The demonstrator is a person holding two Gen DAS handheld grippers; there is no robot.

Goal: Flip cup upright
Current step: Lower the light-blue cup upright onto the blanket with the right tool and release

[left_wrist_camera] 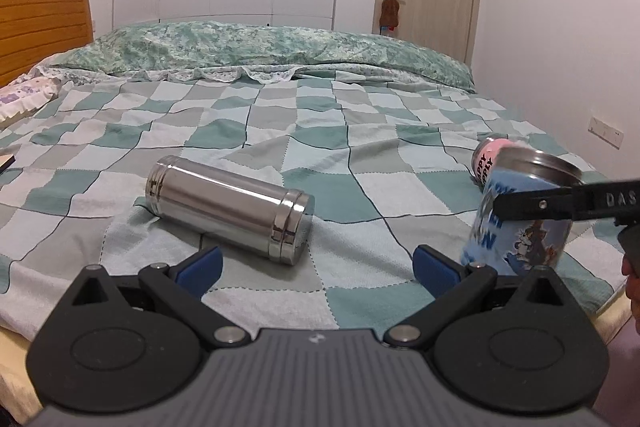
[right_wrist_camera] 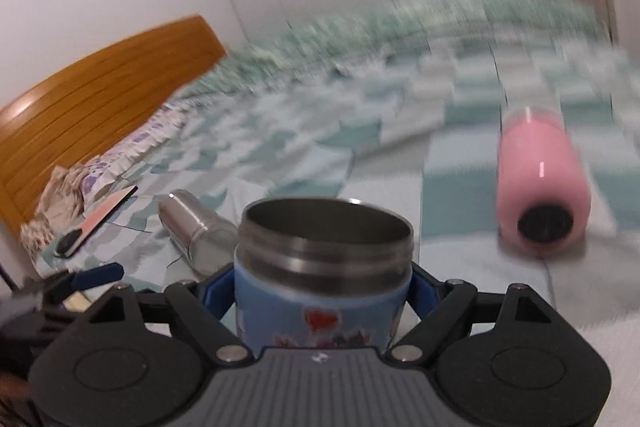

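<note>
A blue cartoon-printed cup with a steel rim is clamped between the blue pads of my right gripper, mouth up and slightly tilted. In the left wrist view the same blue cup stands tilted at the right, with the right gripper's black finger across it. A plain steel cup lies on its side on the checked bedspread, just ahead of my left gripper, which is open and empty. A pink cup lies on its side to the right.
The checked bedspread covers the bed, with a green floral quilt at the far side. A wooden headboard and a pillow are at the left. A flat pink item lies near the pillow. Wardrobe and door stand behind.
</note>
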